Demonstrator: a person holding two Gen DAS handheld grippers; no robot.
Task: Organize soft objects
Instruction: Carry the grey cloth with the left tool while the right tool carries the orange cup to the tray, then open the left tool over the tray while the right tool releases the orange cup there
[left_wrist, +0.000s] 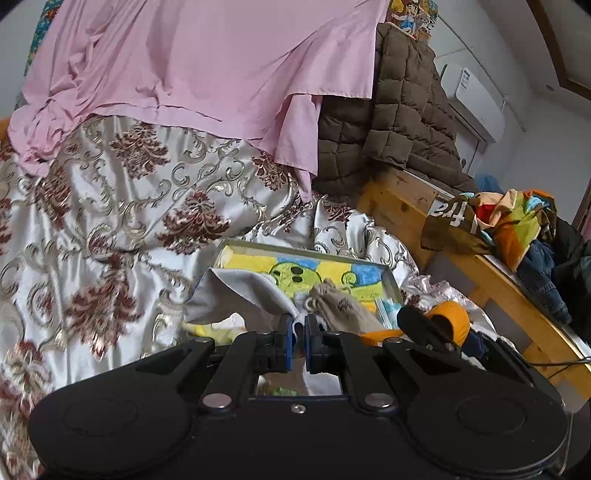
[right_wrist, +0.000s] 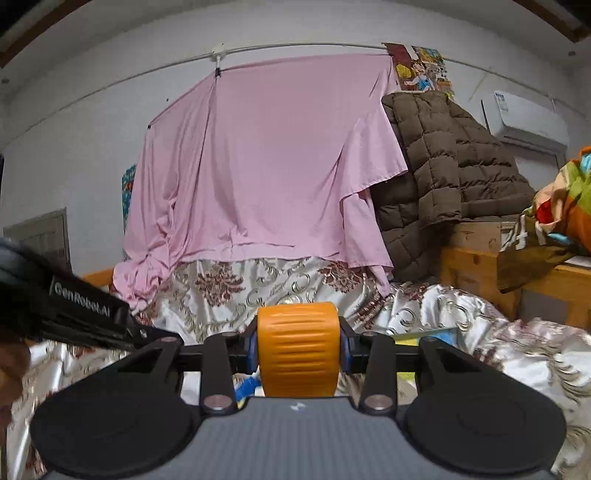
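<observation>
My left gripper (left_wrist: 299, 326) is shut on a fold of pale grey cloth (left_wrist: 236, 291), which drapes down to the left over a metal tray (left_wrist: 295, 250). Inside the tray lies a yellow, blue and green towel (left_wrist: 332, 271) with a beige knitted piece (left_wrist: 343, 306) on it. My right gripper (right_wrist: 297, 345) is shut on an orange ribbed roll (right_wrist: 297, 354) and holds it level above the bedspread. In the left wrist view the orange ribbed roll (left_wrist: 450, 321) shows just right of the tray.
A floral satin bedspread (left_wrist: 122, 206) covers the bed. Behind it hang a pink sheet (right_wrist: 266, 166) and a brown quilted jacket (right_wrist: 443, 166). On the right, a wooden frame (left_wrist: 399, 199) carries a pile of colourful clothes (left_wrist: 517, 218). The left tool's body (right_wrist: 85, 314) crosses the right wrist view.
</observation>
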